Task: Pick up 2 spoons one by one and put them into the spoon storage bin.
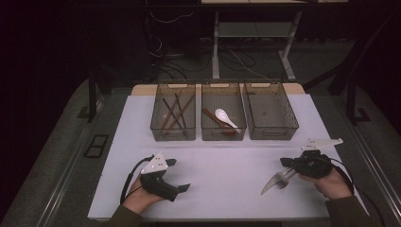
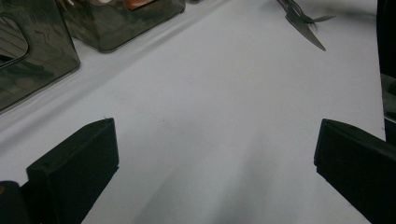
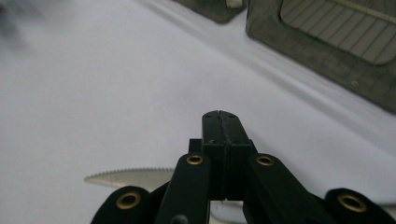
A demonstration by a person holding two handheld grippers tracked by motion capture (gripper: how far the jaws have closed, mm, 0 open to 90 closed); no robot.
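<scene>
The right gripper [image 1: 289, 166] sits low over the near right part of the white table [image 1: 227, 142], its jaws pressed flat together; in the right gripper view they meet with no gap. Whether they pinch anything cannot be told for sure: a knife [image 1: 270, 183] and a fork [image 1: 285, 178] lie together on the table right at and under its tip, and in the right gripper view the serrated blade of the knife [image 3: 133, 177] runs out sideways from beneath the closed jaws. The left gripper [image 1: 177, 175] rests at the near left, jaws spread wide with nothing between them, only bare table surface showing between the two black pads in the left gripper view. From there the knife [image 2: 306, 31] and fork [image 2: 310, 17] appear far off across the table. Three smoky clear bins stand in a row at the back of the table: the left bin [image 1: 173, 135] holds chopsticks [image 1: 171, 112], the middle bin [image 1: 223, 135] holds a white spoon [image 1: 225, 117] and a brown-red utensil [image 1: 215, 120], and the right bin [image 1: 270, 134] is the one nearest the cutlery.
</scene>
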